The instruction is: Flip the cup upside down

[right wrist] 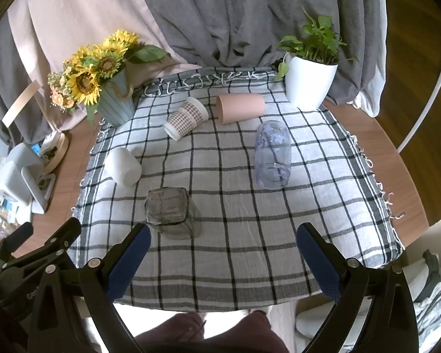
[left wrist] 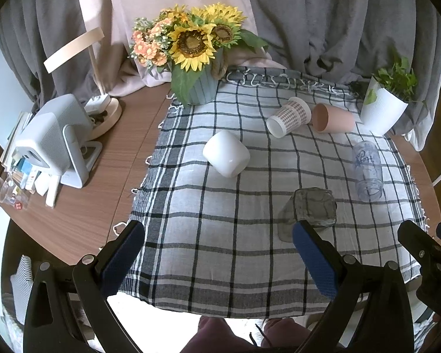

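Several cups lie on a checked cloth (left wrist: 220,235). A smoky glass cup (left wrist: 311,209) stands upside down near the front; it also shows in the right wrist view (right wrist: 169,210). A white cup (left wrist: 226,153) (right wrist: 123,165), a patterned paper cup (left wrist: 289,116) (right wrist: 186,117), a pink cup (left wrist: 332,117) (right wrist: 239,108) and a clear bluish cup (left wrist: 367,169) (right wrist: 273,154) lie on their sides. My left gripper (left wrist: 217,259) is open and empty above the cloth's front edge. My right gripper (right wrist: 223,261) is open and empty, just behind the glass cup.
A sunflower pot (left wrist: 198,86) (right wrist: 116,106) stands at the back left, a white plant pot (left wrist: 382,111) (right wrist: 310,83) at the back right. A grey device (left wrist: 54,138), a lamp base (left wrist: 108,114) and clutter sit on the wooden table (left wrist: 82,206) to the left.
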Tool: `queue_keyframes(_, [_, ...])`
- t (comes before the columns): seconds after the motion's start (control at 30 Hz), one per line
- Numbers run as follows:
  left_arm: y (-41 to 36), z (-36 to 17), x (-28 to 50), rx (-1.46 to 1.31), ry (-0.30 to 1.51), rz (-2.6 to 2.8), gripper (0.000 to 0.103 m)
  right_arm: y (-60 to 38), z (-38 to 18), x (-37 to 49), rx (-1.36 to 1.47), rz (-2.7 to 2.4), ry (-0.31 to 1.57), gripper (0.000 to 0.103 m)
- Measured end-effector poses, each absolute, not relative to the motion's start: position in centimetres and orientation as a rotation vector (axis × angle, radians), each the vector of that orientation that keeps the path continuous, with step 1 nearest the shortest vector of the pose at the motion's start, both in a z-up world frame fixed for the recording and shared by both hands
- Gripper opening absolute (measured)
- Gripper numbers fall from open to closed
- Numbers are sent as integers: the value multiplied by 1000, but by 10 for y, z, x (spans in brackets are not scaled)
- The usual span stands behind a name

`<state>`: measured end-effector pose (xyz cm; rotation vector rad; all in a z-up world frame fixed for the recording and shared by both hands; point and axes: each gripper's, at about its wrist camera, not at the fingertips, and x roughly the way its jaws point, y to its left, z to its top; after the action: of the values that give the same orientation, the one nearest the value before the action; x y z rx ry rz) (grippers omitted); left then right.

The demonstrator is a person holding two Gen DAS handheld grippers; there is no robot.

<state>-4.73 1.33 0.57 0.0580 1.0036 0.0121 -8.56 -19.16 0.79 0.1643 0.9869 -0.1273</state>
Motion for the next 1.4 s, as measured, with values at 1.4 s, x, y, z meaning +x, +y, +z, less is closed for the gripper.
queue_keyframes(1.4, [13, 4, -45, 60, 1013, 15, 103, -190, 8, -82, 162, -129, 991, 100])
